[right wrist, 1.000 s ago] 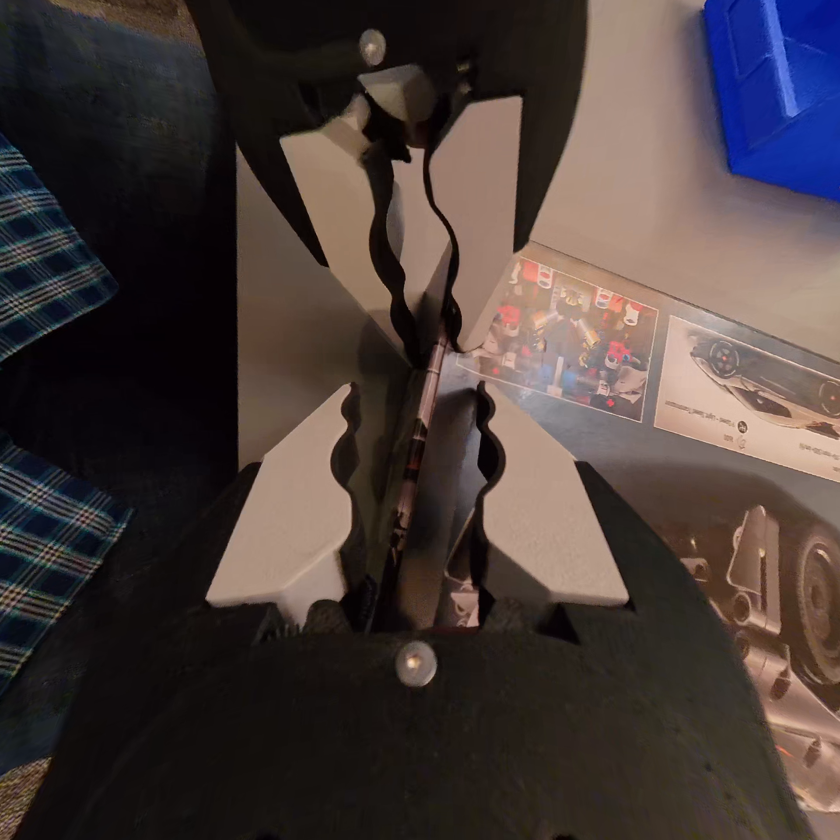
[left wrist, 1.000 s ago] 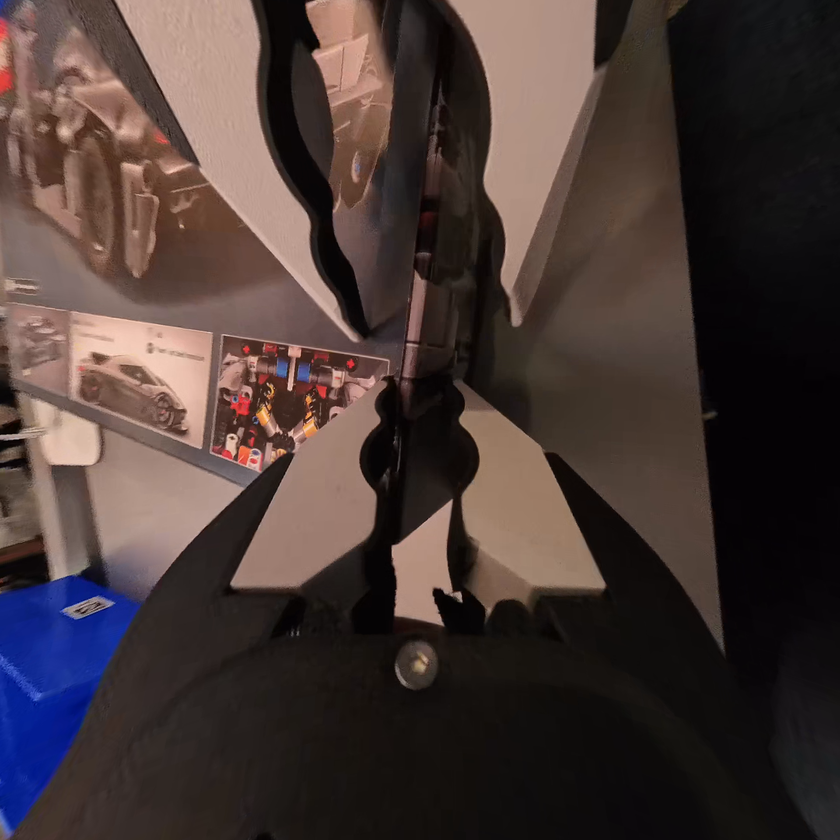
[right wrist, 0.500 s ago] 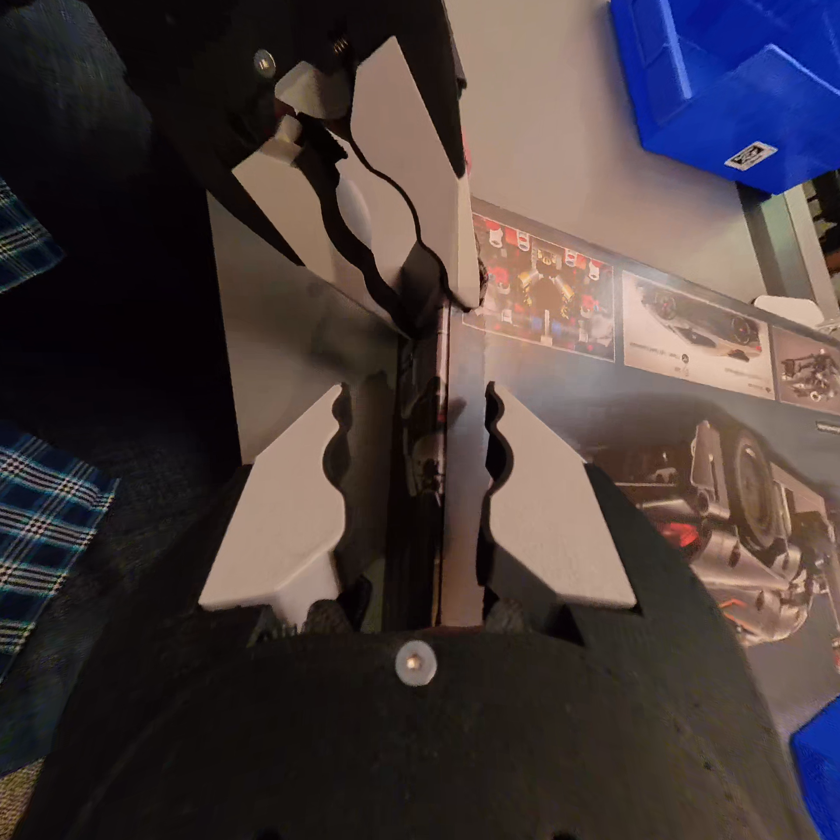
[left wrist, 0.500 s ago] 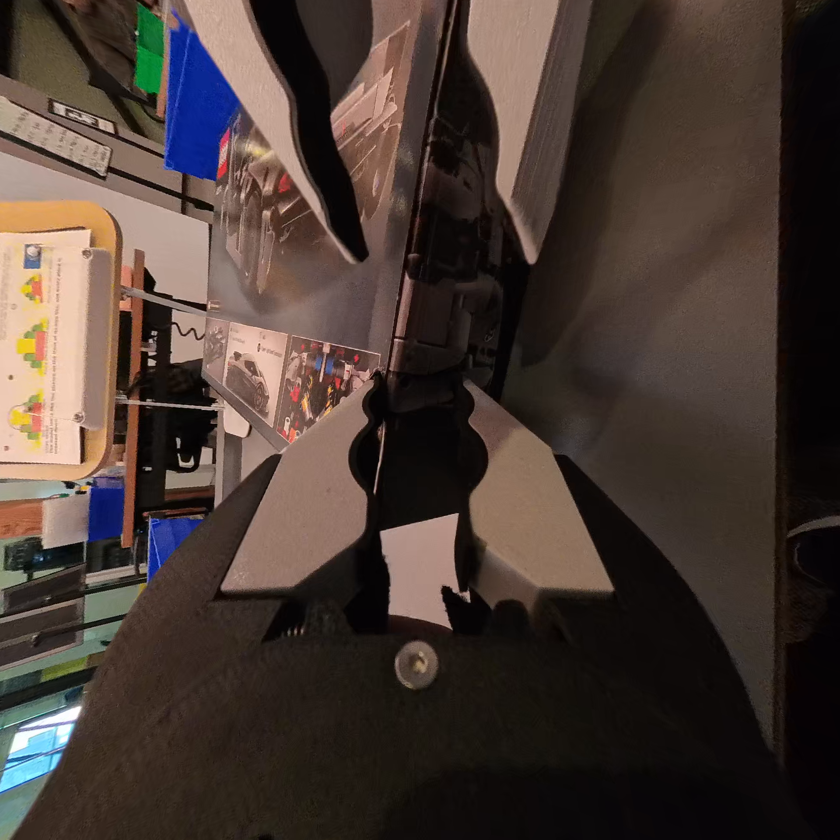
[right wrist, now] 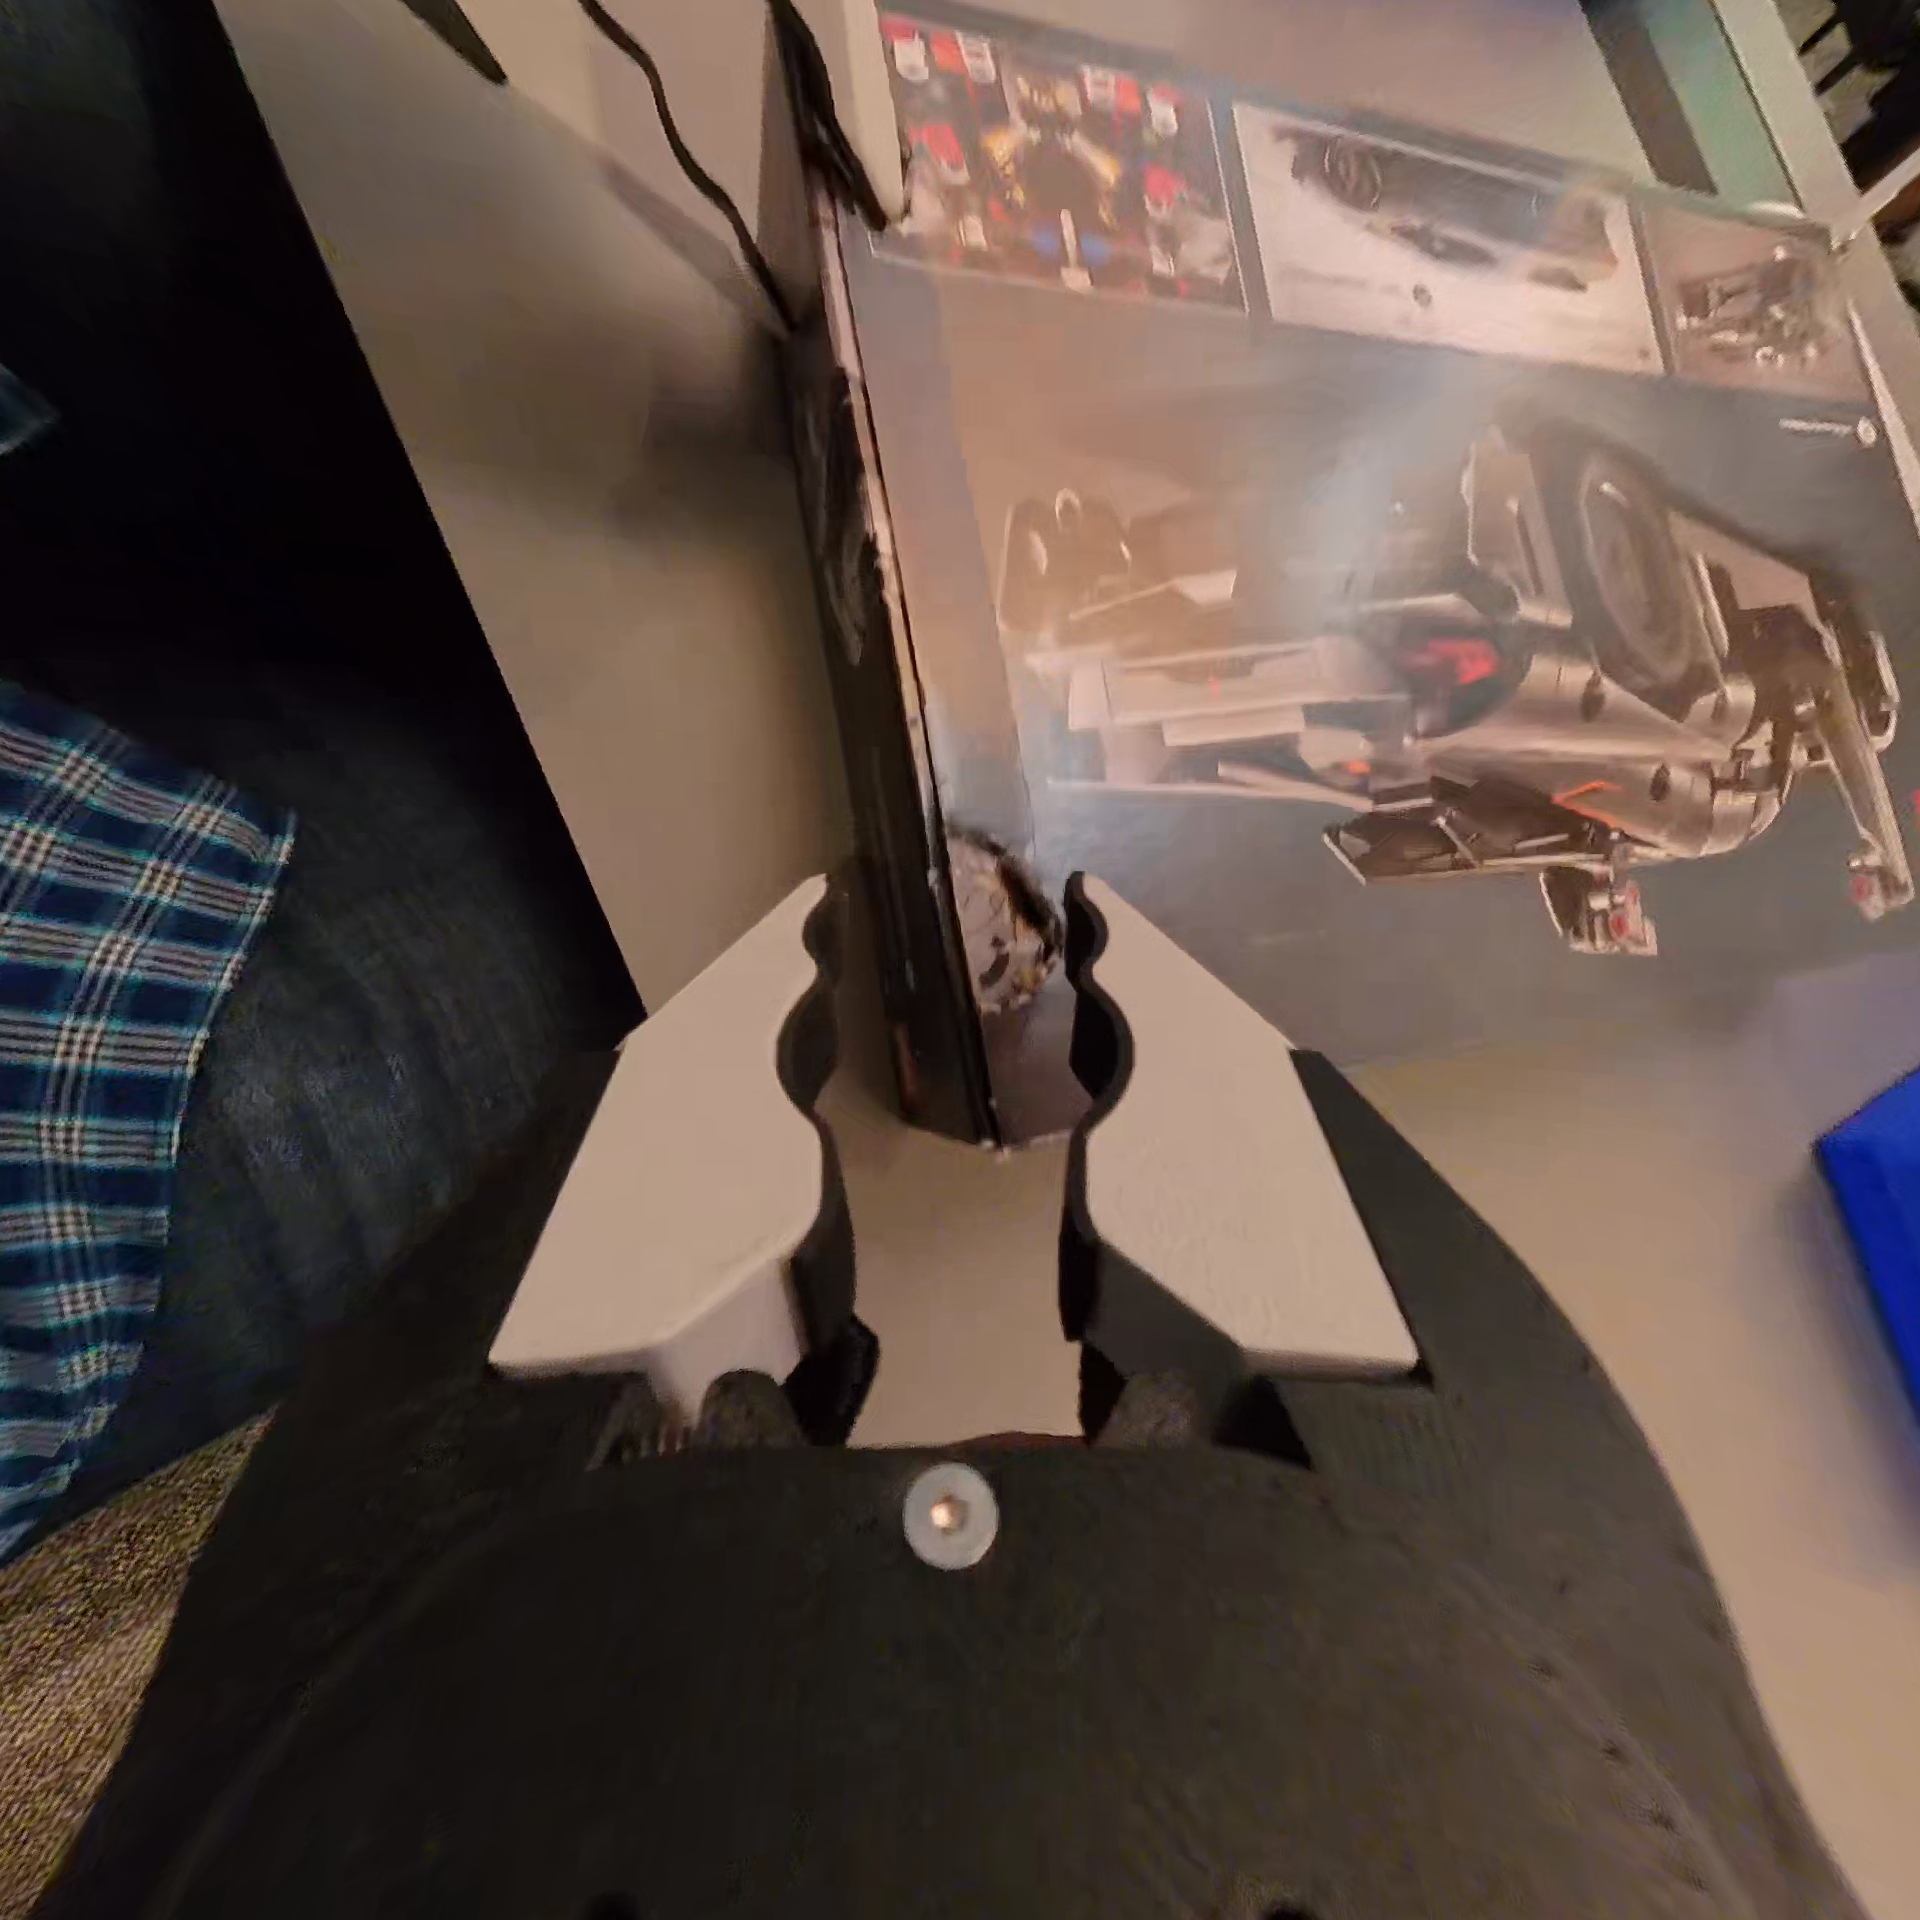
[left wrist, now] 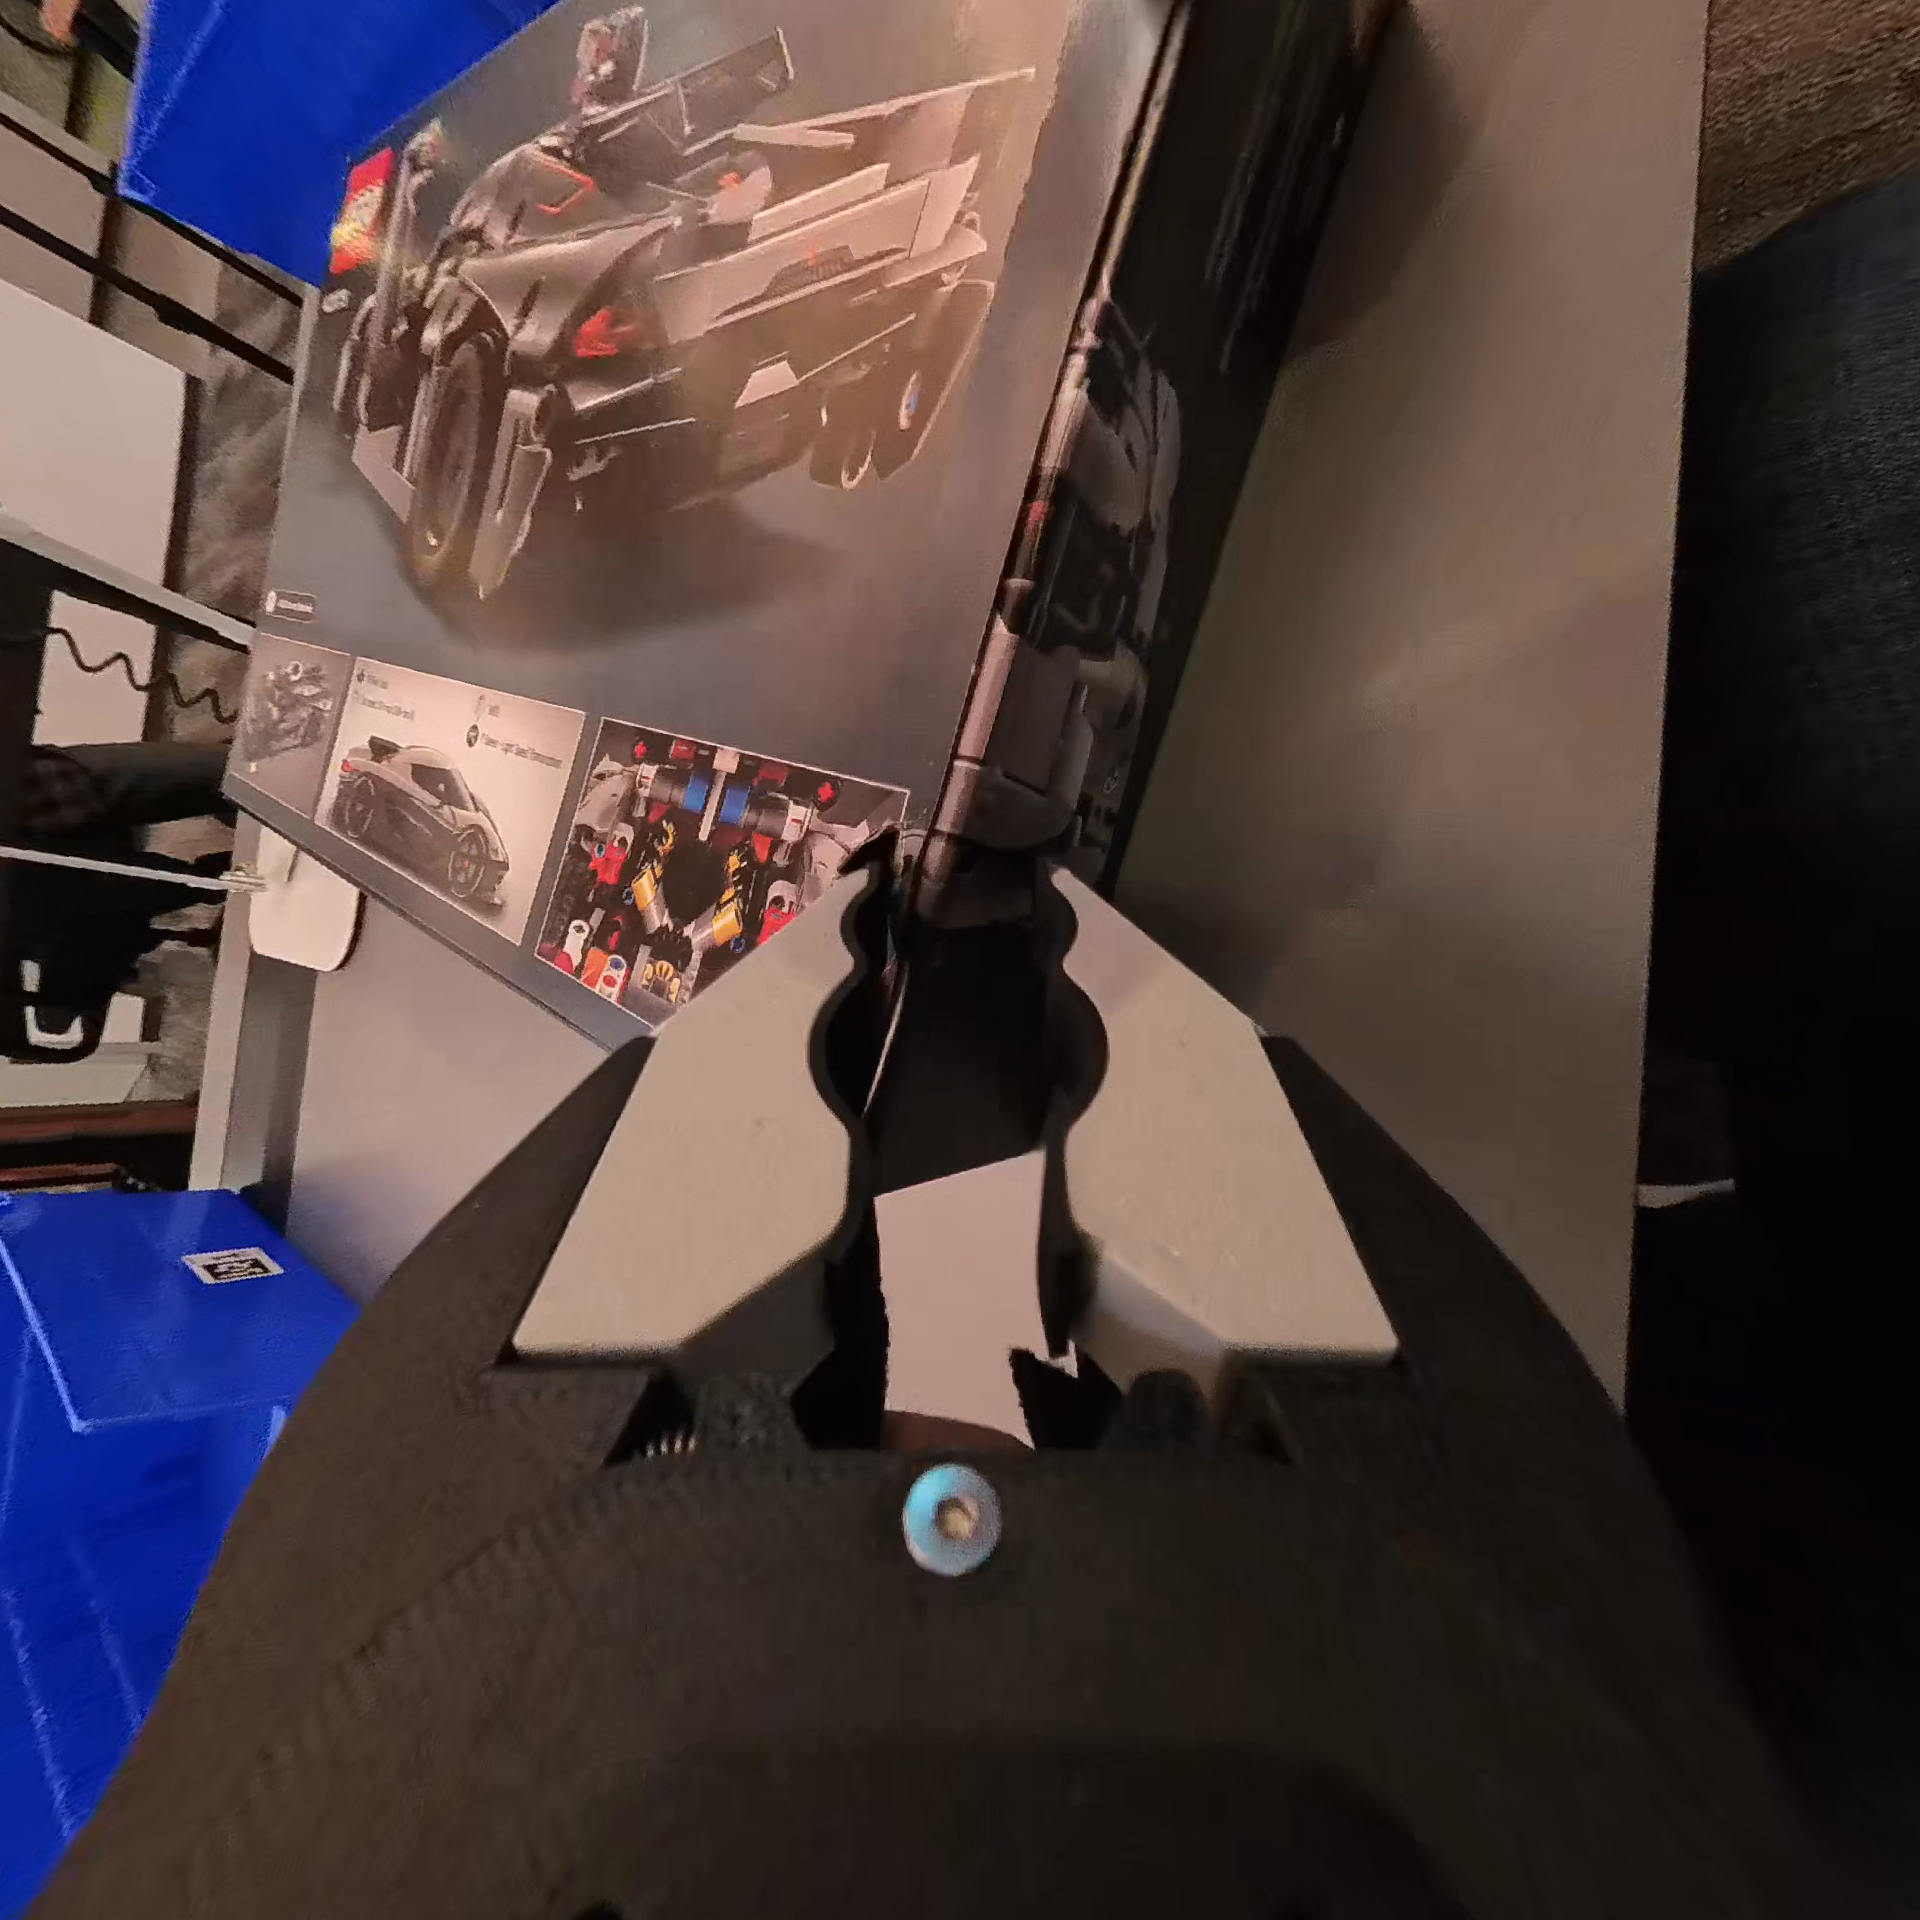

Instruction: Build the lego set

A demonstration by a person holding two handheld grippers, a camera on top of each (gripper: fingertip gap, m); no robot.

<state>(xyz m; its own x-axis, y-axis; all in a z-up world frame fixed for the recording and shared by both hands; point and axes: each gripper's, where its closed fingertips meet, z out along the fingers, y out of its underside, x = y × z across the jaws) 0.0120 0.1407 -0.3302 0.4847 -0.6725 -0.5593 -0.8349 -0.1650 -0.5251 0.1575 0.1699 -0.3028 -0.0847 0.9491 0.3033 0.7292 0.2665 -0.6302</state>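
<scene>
The lego box (left wrist: 727, 468), a flat dark box with a grey car printed on it, stands tilted on its narrow side on the grey table (left wrist: 1403, 727). My left gripper (left wrist: 961, 862) is shut on the box's near corner, one finger on the printed face and one on the back. In the right wrist view the same box (right wrist: 1351, 520) shows from its other end. My right gripper (right wrist: 951, 894) is open, its fingers on either side of that corner without touching it. The left gripper (right wrist: 836, 260) shows at the far corner, clamped on the box.
Blue bins stand near the box: one by the left gripper (left wrist: 125, 1403), one behind the box (left wrist: 260, 125), one by the right gripper (right wrist: 1870, 1195). The table edge (right wrist: 468, 520) runs close beside the box. A person's plaid clothing (right wrist: 104, 935) lies beyond it. The grippers' ends are close to 15 cm from one another.
The right gripper has slid back along the box edge to its end corner and left the left wrist view. The left gripper keeps hold while the box tilts up.
</scene>
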